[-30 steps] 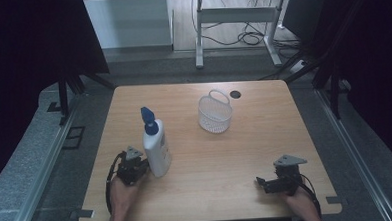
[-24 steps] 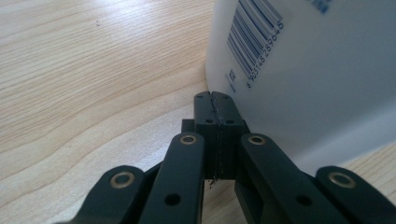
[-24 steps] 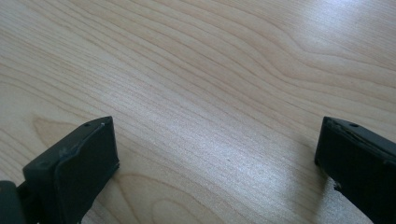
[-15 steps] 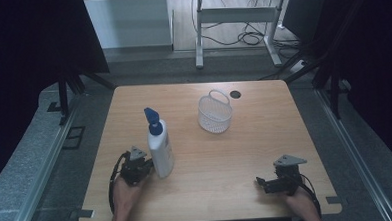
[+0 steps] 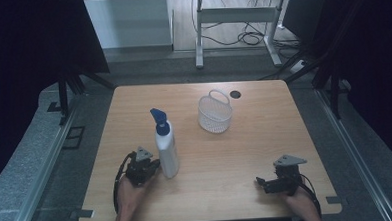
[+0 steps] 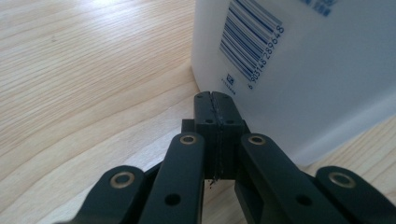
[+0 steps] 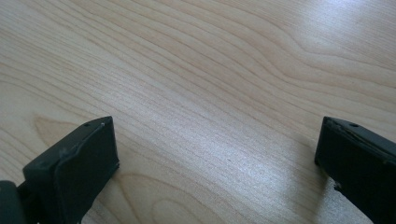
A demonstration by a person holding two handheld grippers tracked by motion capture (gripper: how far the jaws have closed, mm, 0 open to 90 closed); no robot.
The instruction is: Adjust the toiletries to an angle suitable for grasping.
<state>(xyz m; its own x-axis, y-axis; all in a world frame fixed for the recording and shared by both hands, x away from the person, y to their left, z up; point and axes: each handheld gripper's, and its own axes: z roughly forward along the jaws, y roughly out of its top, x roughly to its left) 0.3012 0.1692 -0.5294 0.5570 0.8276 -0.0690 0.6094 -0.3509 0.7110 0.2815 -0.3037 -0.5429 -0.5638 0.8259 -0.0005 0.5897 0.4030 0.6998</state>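
Observation:
A white bottle (image 5: 166, 149) with a blue flip cap stands upright on the wooden table (image 5: 246, 153), left of the middle. My left gripper (image 5: 153, 167) sits right beside its base with the jaws shut and nothing between them. In the left gripper view the shut gripper (image 6: 215, 96) tips touch or nearly touch the bottle (image 6: 299, 70), whose barcode label faces me. My right gripper (image 5: 261, 181) rests near the table's front right, open. In the right gripper view the gripper (image 7: 217, 135) jaws stand wide apart over bare wood.
A small white mesh basket (image 5: 215, 112) with a handle stands at the back middle of the table. A dark round hole (image 5: 235, 94) lies near the far edge. Beyond the table are a white frame's legs and cables on the floor.
The bottle and my left gripper have shifted slightly to the right across the table. The right gripper has stayed still.

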